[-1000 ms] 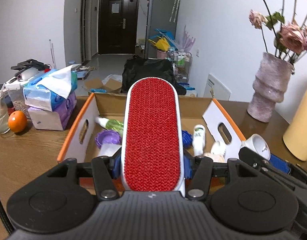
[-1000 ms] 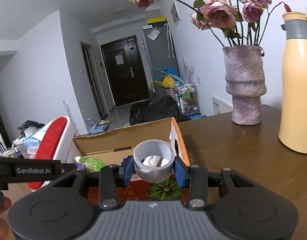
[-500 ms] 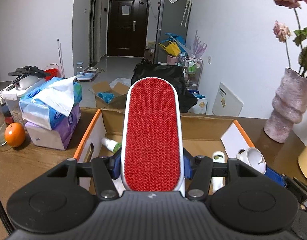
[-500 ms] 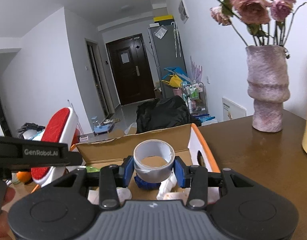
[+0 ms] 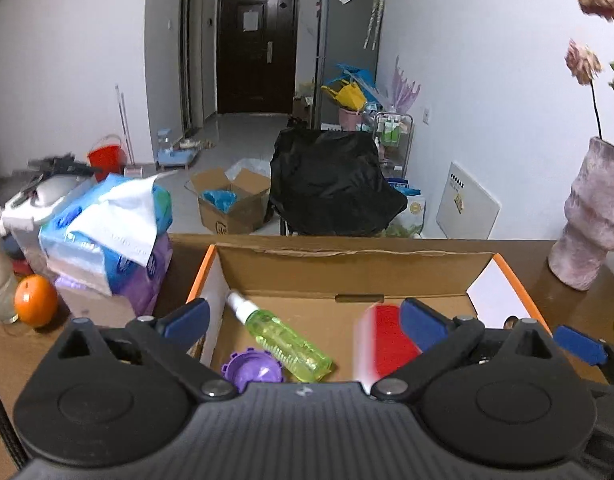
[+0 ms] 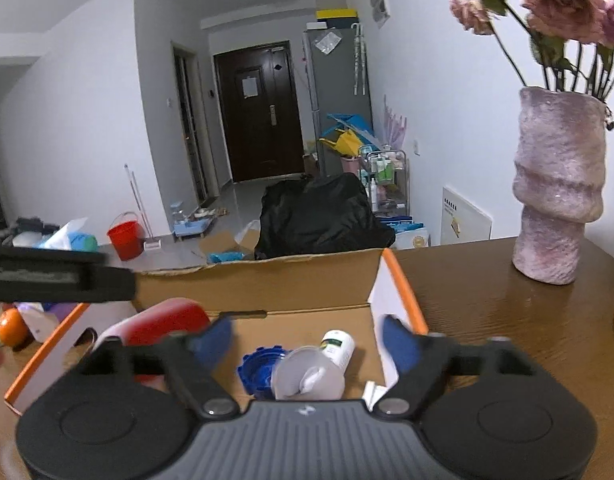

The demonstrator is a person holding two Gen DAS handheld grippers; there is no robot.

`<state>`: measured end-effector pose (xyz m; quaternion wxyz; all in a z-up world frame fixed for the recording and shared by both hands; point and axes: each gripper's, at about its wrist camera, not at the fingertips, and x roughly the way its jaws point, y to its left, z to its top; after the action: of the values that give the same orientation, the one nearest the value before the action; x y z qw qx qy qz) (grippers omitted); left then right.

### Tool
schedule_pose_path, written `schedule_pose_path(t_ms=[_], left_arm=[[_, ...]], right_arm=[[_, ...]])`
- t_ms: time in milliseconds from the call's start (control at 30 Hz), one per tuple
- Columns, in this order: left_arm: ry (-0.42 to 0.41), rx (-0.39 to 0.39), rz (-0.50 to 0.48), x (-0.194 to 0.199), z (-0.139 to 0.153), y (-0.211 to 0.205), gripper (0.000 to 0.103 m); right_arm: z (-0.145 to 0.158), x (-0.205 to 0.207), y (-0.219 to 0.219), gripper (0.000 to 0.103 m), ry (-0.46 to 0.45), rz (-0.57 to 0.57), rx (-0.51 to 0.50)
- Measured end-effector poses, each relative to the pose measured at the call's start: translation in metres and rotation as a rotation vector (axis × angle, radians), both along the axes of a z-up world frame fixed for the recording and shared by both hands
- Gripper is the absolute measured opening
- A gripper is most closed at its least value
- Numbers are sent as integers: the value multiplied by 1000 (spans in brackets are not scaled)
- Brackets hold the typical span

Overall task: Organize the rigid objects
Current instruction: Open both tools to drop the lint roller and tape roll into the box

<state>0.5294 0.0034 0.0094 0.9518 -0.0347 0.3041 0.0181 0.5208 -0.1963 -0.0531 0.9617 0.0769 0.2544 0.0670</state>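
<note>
An open cardboard box [image 5: 347, 254] with orange-edged flaps lies under both grippers. In the left wrist view my left gripper [image 5: 303, 320] has its jaws opening wide, and the red lint brush [image 5: 381, 344] shows blurred below them inside the box, free of the pads. A green spray bottle [image 5: 283, 340] and a purple cap [image 5: 253, 370] lie on the box floor. In the right wrist view my right gripper [image 6: 305, 340] is also opening. The grey tape roll [image 6: 309, 374] sits loose below it, beside a blue cap [image 6: 259, 368] and a white bottle [image 6: 339, 348]. The brush [image 6: 159, 320] lies at the box's left.
Tissue packs [image 5: 107, 232] and an orange [image 5: 35, 300] stand left of the box. A pink vase [image 6: 555, 184] with dried roses stands on the wooden table [image 6: 487, 312] to the right. A chair draped in black [image 5: 331, 184] is beyond the table's far edge.
Both grippers moved forward over the box and opened. The lint brush left the left jaws and the tape roll left the right jaws; both dropped into the box.
</note>
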Motion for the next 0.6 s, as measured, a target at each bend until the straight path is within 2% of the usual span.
schedule_pose_path(t_ms=[300, 600], left_arm=[[4, 12, 7, -11, -3, 8, 103], [-82, 39, -17, -61, 11, 3, 103]], right_arm=[[8, -10, -5, 102, -9, 4, -13], [21, -48, -8, 103, -43, 19, -58]])
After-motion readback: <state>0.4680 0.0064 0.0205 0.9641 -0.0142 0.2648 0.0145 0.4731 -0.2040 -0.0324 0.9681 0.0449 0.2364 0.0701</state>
